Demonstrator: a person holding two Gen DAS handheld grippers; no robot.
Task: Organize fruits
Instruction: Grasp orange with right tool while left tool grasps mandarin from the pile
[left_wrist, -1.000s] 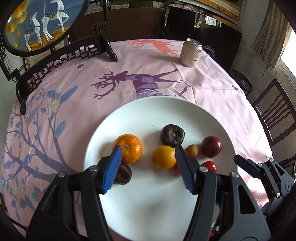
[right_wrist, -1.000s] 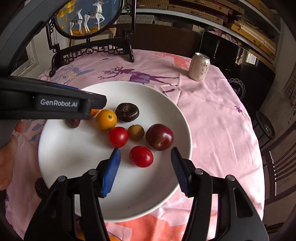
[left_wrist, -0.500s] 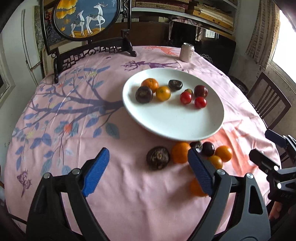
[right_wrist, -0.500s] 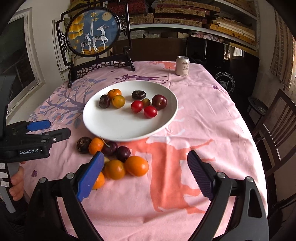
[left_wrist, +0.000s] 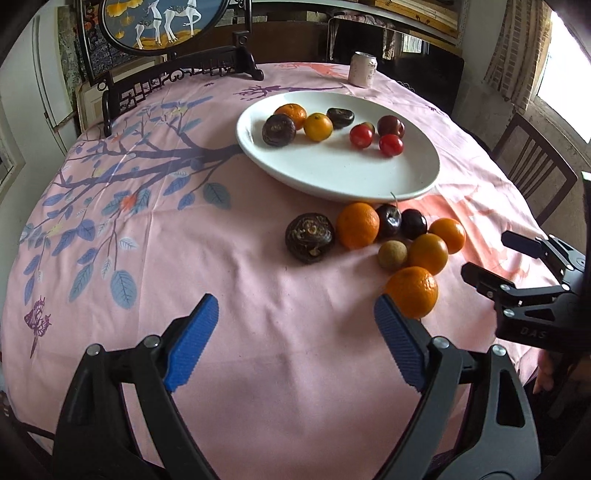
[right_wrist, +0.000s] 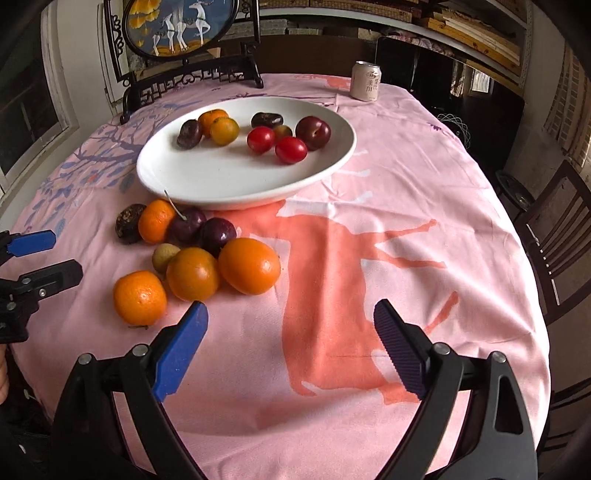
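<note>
A white plate (left_wrist: 343, 177) (right_wrist: 221, 181) holds several fruits: an orange, a yellow citrus, dark passion fruits, red tomatoes (left_wrist: 361, 135) and a plum (right_wrist: 313, 132). In front of it a loose pile lies on the cloth: oranges (left_wrist: 412, 291) (right_wrist: 139, 297), dark plums (right_wrist: 218, 235), a wrinkled passion fruit (left_wrist: 309, 237) and a small longan (left_wrist: 392, 254). My left gripper (left_wrist: 295, 343) is open and empty over bare cloth, near the pile's front. My right gripper (right_wrist: 288, 343) is open and empty, right of the pile.
A drink can (left_wrist: 362, 69) (right_wrist: 365, 81) stands at the table's far side. A framed deer screen on a dark stand (left_wrist: 177, 70) is at the back left. Wooden chairs (right_wrist: 554, 236) stand at the right. The round table carries a pink patterned cloth (left_wrist: 147, 229).
Both grippers have pulled back from over the plate toward the table's near edge and opened wider. The loose pile of fruit has come into view.
</note>
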